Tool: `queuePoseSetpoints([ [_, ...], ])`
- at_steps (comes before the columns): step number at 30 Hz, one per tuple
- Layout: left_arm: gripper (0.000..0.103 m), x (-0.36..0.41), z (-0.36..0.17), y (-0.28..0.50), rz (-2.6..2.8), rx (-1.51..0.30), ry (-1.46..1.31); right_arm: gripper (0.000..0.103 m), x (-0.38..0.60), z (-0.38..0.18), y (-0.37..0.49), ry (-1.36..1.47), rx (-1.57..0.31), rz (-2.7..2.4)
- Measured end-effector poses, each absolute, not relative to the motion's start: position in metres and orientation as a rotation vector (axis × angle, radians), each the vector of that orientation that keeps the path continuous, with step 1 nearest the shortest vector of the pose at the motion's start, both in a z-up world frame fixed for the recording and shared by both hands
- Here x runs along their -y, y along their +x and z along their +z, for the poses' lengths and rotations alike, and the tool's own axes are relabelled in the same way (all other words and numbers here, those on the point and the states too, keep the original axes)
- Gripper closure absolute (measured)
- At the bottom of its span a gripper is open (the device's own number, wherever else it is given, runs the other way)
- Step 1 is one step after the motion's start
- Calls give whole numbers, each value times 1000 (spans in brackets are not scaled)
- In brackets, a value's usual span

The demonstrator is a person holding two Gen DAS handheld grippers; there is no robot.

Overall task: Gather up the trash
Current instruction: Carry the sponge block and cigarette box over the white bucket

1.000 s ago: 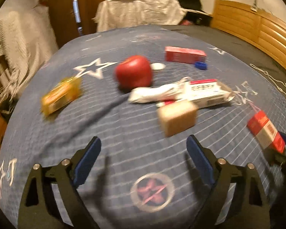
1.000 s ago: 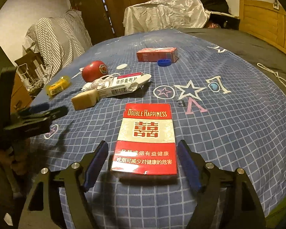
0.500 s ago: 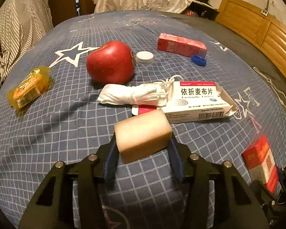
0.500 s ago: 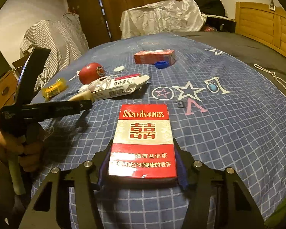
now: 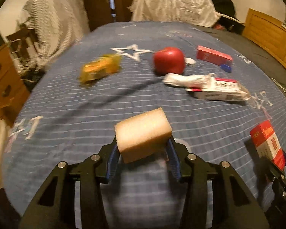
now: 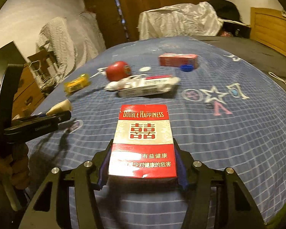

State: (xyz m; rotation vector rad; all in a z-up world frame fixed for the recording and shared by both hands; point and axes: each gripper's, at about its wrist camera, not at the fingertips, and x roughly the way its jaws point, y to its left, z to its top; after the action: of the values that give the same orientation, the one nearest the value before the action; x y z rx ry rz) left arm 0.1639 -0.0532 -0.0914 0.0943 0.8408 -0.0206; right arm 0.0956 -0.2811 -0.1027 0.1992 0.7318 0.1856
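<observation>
My left gripper [image 5: 143, 148] is shut on a beige sponge block [image 5: 143, 134] and holds it above the blue checked bedspread [image 5: 85, 114]. My right gripper [image 6: 143, 162] is shut on a red and white cigarette pack [image 6: 143, 139], held above the bed; the pack also shows in the left wrist view [image 5: 267, 144]. On the bed lie a white medicine box [image 5: 221, 91] with a crumpled white wrapper [image 5: 183, 80], a yellow snack packet [image 5: 100, 69], a long red box [image 5: 213, 56], a blue bottle cap [image 5: 226, 67] and a white cap [image 5: 190, 61].
A red apple [image 5: 169, 60] sits mid-bed. A wooden headboard [image 5: 272, 34] runs along the right. A wooden drawer unit [image 5: 3, 80] and draped cloths [image 5: 47, 32] stand at the left. A covered pile [image 5: 171, 5] is at the far end.
My left gripper closed on the sponge block and lifted it back from the medicine box. My right gripper closed on the cigarette pack and raised it off the bedspread.
</observation>
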Motion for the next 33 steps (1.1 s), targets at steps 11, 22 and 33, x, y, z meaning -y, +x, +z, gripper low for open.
queuePoseSetpoints([
  [11,59,-1,-70,131,112,-766,74,46,218,-78,80,115,-726,305],
  [22,59,-34,-51,113,157,-701,10,46,169,-56,66,30,-713,377],
  [33,59,-111,-23,99,288,-622,-46,46,83,-6,89,-57,-631,499],
])
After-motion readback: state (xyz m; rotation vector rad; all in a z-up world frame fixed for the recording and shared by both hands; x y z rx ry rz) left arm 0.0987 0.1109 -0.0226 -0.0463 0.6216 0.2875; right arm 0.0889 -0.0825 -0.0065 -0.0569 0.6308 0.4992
